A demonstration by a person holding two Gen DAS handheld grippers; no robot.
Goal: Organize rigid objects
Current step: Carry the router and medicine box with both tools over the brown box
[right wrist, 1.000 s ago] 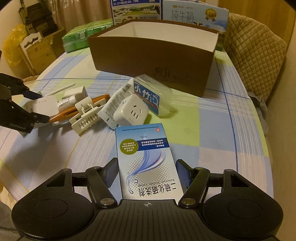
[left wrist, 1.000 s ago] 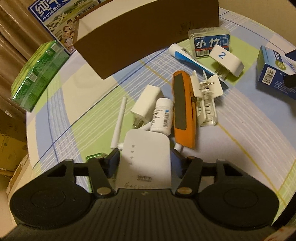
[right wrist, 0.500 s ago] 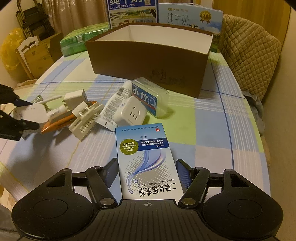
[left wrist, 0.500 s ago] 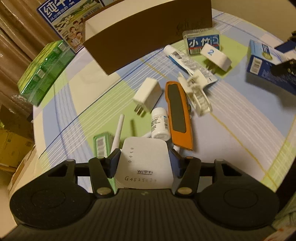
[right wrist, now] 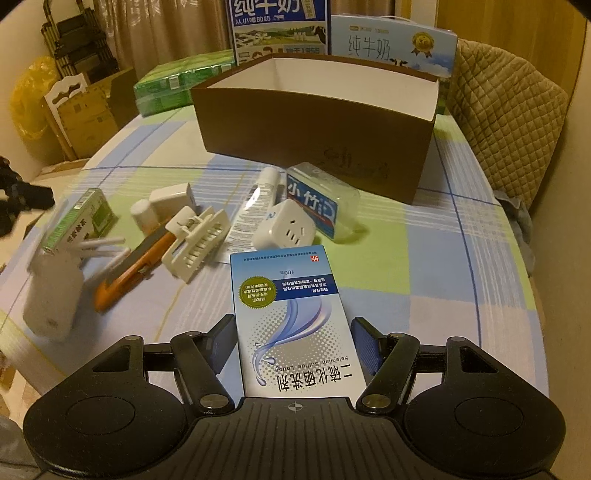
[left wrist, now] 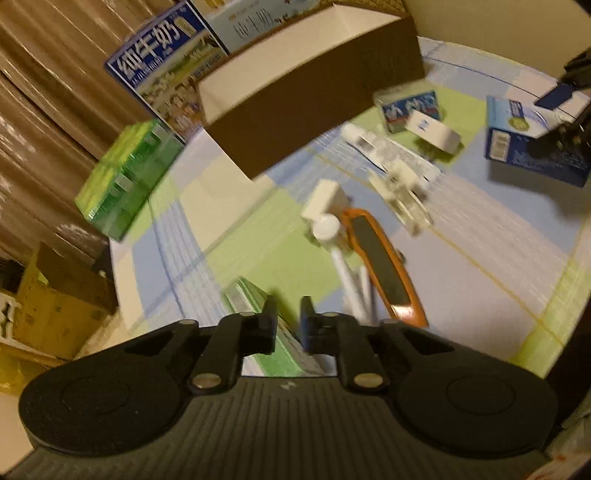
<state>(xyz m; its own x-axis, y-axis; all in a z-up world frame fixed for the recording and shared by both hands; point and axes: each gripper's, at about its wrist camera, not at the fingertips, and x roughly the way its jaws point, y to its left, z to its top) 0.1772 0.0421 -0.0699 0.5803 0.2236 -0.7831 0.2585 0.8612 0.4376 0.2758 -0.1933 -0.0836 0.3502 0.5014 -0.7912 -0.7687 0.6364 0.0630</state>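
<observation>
My left gripper [left wrist: 287, 325] is shut and holds nothing, raised over the table's left edge. The white WiFi router [right wrist: 51, 291] lies blurred on the cloth, its antennas [left wrist: 351, 284] beside the orange utility knife [left wrist: 380, 262]. My right gripper [right wrist: 293, 345] is open around a blue lotion box [right wrist: 291, 317] that lies on the table; its fingers stand apart from the box sides. The open brown cardboard box [right wrist: 317, 122] stands at the back.
On the checked cloth lie a green packet [right wrist: 79, 221], a white charger [right wrist: 173, 199], a small pill bottle [right wrist: 144, 214], a white clip [right wrist: 195, 236], a tube [right wrist: 255, 206], a white plug adapter [right wrist: 284, 229] and a clear floss box [right wrist: 317, 203]. Milk cartons [right wrist: 280, 29] stand behind.
The left gripper has lost the WiFi router, which now lies on the table, and its jaws have closed empty while it pulled back and tilted. The right gripper has stayed around the blue box.
</observation>
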